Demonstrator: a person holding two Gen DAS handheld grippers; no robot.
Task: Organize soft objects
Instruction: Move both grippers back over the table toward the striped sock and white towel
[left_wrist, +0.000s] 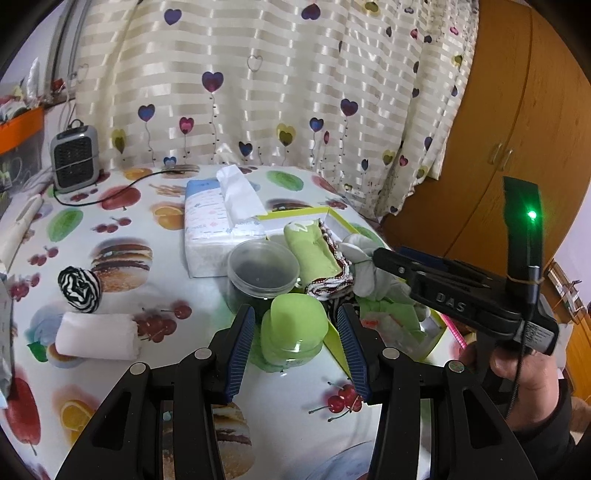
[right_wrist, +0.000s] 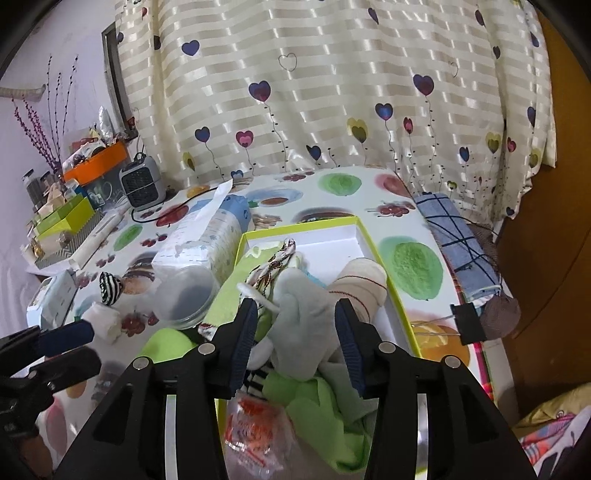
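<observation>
A green-rimmed white box (right_wrist: 369, 236) on the fruit-print table holds soft things: a grey sock (right_wrist: 299, 328), a beige rolled sock (right_wrist: 364, 282), green cloth (right_wrist: 317, 410) and a patterned cloth (right_wrist: 275, 264). My right gripper (right_wrist: 295, 339) is open, its jaws on either side of the grey sock above the box. My left gripper (left_wrist: 295, 347) is open around a green lidded jar (left_wrist: 293, 332). A white cloth roll (left_wrist: 98, 336) and a zebra-striped sock ball (left_wrist: 79, 290) lie on the table at the left. The right gripper (left_wrist: 380, 256) also shows in the left wrist view over the box.
A tissue pack (left_wrist: 218, 221) and a clear round tub (left_wrist: 262, 269) stand beside the box. A small heater (left_wrist: 74, 162) with its cable is at the back left. A folded blue checked cloth (right_wrist: 454, 243) and brown knit (right_wrist: 498, 314) lie at the table's right edge.
</observation>
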